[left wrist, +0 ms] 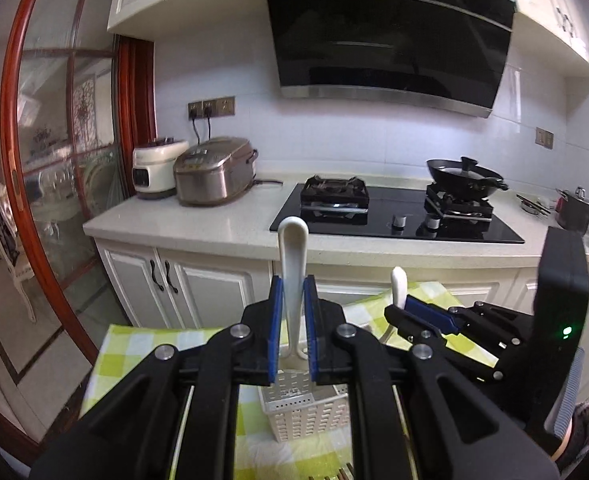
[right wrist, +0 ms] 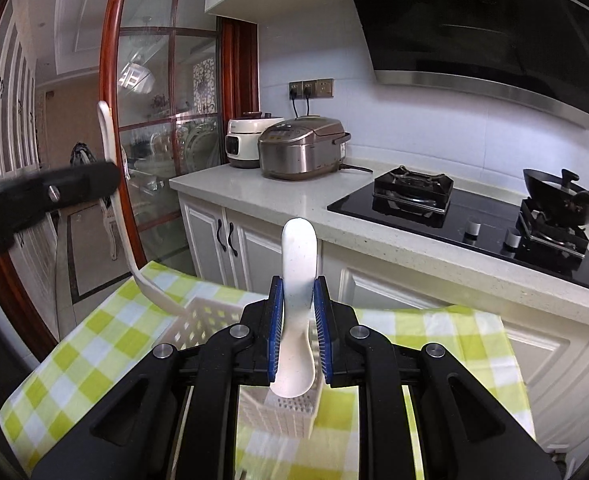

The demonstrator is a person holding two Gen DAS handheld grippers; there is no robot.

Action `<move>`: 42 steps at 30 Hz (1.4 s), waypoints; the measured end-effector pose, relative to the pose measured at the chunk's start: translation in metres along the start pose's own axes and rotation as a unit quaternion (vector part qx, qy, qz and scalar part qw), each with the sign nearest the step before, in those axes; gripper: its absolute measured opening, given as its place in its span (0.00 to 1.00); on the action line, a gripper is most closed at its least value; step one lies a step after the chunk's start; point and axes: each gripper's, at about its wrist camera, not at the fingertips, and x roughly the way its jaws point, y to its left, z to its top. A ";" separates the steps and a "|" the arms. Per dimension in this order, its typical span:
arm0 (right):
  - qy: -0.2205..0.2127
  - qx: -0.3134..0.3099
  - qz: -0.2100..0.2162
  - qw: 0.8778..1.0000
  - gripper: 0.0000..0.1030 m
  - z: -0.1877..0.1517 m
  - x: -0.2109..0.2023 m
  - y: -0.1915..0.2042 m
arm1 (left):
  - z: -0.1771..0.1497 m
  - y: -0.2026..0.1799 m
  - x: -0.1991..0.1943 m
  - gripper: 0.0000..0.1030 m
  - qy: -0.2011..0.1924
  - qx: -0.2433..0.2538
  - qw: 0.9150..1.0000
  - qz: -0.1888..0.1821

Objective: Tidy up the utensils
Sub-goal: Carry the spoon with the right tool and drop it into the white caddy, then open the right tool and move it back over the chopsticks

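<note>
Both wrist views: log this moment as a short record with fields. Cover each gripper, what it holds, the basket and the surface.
left gripper: shut on white utensil, handle up
right gripper: shut on white spoon, bowl end nearest the camera
basket: white, perforated, below both grippers
surface: green checked cloth
background: stove, rice cooker

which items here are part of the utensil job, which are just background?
Job: white spoon in right gripper; long-handled white utensil in left gripper; white perforated basket below on checked cloth.

Background: rice cooker, white cooker, wok, hob, steel pot.
</note>
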 end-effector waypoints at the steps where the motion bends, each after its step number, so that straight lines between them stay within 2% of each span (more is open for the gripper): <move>1: 0.001 0.001 0.002 1.000 0.17 -0.002 0.005 0.000 | -0.004 0.004 0.010 0.10 0.008 -0.007 1.000 -0.002; 13: 0.071 -0.008 0.028 0.997 0.17 -0.046 0.061 0.006 | -0.071 0.022 0.087 0.10 0.084 -0.038 0.995 -0.024; 22: 0.097 -0.009 0.031 0.995 0.18 -0.059 0.073 0.006 | -0.091 0.027 0.103 0.11 0.104 -0.037 0.994 -0.017; 24: 0.095 -0.010 0.029 0.995 0.23 -0.058 0.072 0.006 | -0.093 0.027 0.101 0.11 0.105 -0.037 0.994 -0.015; 26: 0.089 -0.008 0.028 0.996 0.37 -0.057 0.067 0.006 | -0.092 0.027 0.098 0.18 0.101 -0.036 0.994 -0.011; 30: 0.071 -0.008 0.019 0.997 0.38 -0.047 0.051 0.001 | -0.086 0.027 0.084 0.27 0.088 -0.038 0.995 -0.001; 32: 0.060 -0.006 0.014 0.998 0.38 -0.042 0.038 -0.003 | -0.082 0.028 0.072 0.41 0.076 -0.040 0.996 0.008; 36: 0.045 -0.007 0.005 0.999 0.38 -0.037 0.010 -0.009 | -0.080 0.030 0.044 0.57 0.055 -0.044 0.997 0.028; 38: 0.040 -0.007 0.001 0.999 0.38 -0.039 -0.006 -0.011 | -0.082 0.029 0.032 0.69 0.047 -0.042 0.997 0.039; 42: 0.046 -0.004 -0.008 0.999 0.38 -0.055 -0.031 -0.016 | -0.094 0.024 0.006 0.81 0.034 -0.032 0.997 0.062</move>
